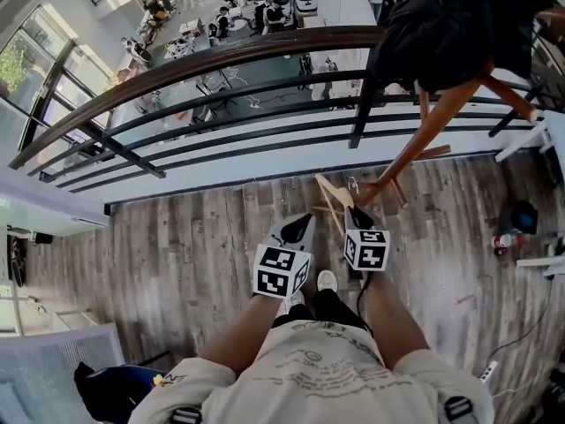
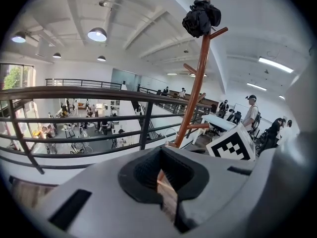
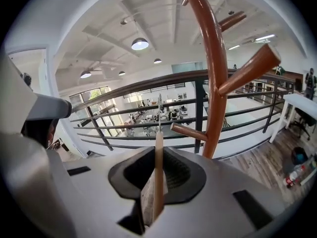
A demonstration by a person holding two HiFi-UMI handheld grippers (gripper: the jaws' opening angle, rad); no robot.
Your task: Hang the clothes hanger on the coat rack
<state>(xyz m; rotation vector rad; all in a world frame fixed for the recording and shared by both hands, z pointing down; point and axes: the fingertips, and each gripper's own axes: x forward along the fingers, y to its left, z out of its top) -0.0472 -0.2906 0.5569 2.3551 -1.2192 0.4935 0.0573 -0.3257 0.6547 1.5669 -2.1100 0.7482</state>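
Note:
A pale wooden clothes hanger (image 1: 331, 199) with a metal hook (image 3: 159, 114) is clamped in my right gripper (image 1: 357, 214). In the right gripper view its wooden bar (image 3: 158, 175) stands upright between the shut jaws of my right gripper (image 3: 156, 182). The brown wooden coat rack (image 1: 422, 141) rises just ahead and to the right, its pole (image 3: 215, 83) close by and a low peg (image 3: 190, 132) beside the hook. Black clothing (image 1: 455, 29) hangs at the rack's top. My left gripper (image 1: 303, 223) sits beside the right one, shut and empty, and looks at the coat rack (image 2: 194, 88).
A dark metal railing (image 1: 221, 69) runs across in front, with a drop to a lower floor behind it. A white table (image 1: 552, 140) stands at the right, bottles and a dark object (image 1: 512, 228) lie on the wood floor, and a black bag (image 1: 110, 387) lies at lower left.

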